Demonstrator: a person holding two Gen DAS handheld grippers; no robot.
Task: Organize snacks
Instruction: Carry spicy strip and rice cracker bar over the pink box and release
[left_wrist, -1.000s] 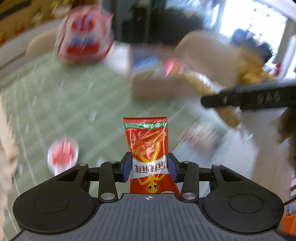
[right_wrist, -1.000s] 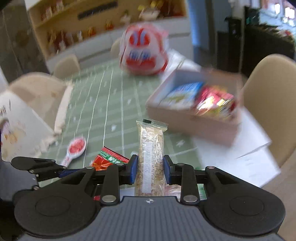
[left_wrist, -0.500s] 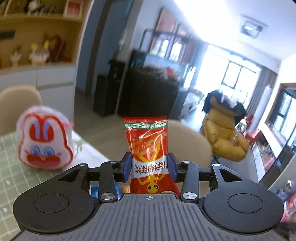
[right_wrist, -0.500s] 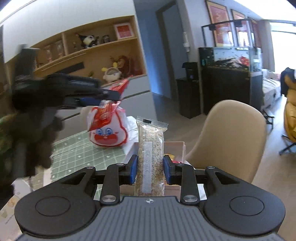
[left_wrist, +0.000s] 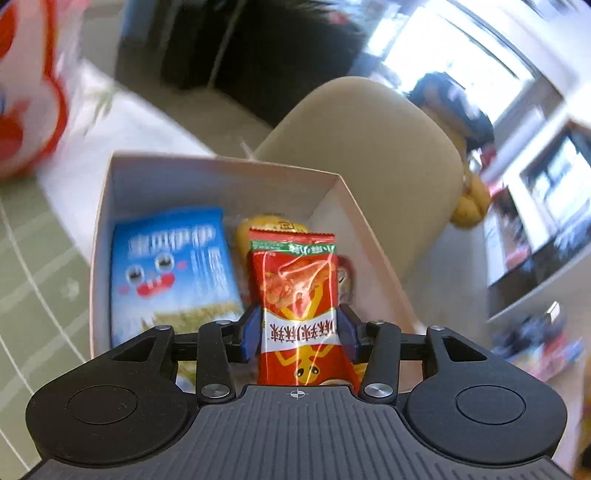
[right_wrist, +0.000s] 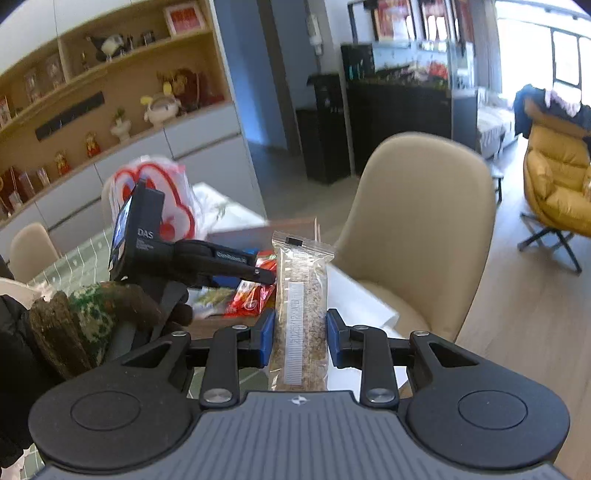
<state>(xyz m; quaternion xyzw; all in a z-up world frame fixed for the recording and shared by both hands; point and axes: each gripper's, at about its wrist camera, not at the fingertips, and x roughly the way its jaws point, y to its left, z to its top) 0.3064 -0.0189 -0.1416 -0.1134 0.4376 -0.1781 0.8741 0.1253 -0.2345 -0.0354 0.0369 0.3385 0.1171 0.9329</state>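
A: Left gripper (left_wrist: 299, 334) — state of the fingers (left_wrist: 250, 332)?
B: Clamped on a red snack packet (left_wrist: 297, 295), upright, gripped at its lower half. Packet hangs over the open white box (left_wrist: 354, 210).

A: Box contents?
B: Blue packet (left_wrist: 173, 266) at 10 o'clock from the red one, lying flat against the left wall. Yellow packet (left_wrist: 271, 223) at 12 o'clock, partly hidden behind the red packet's top edge. The rest is hidden.

A: Right gripper (right_wrist: 300, 339)?
B: Fingers (right_wrist: 266, 338) closed on a clear-wrapped cereal bar (right_wrist: 301, 317), upright. In this view the left gripper (right_wrist: 258, 273) shows at 10 o'clock, side-on, held by a gloved hand (right_wrist: 110, 306), the red packet (right_wrist: 255, 291) tilted down from its tip over the box (right_wrist: 258, 230).

A: Surroundings?
B: Green checked tabletop (left_wrist: 33, 280) at 9 o'clock of the box. Red-and-white rabbit bag (right_wrist: 170, 199) at 11 o'clock, behind the left gripper. Beige chair (right_wrist: 417, 229) at 1 o'clock, beyond the box.
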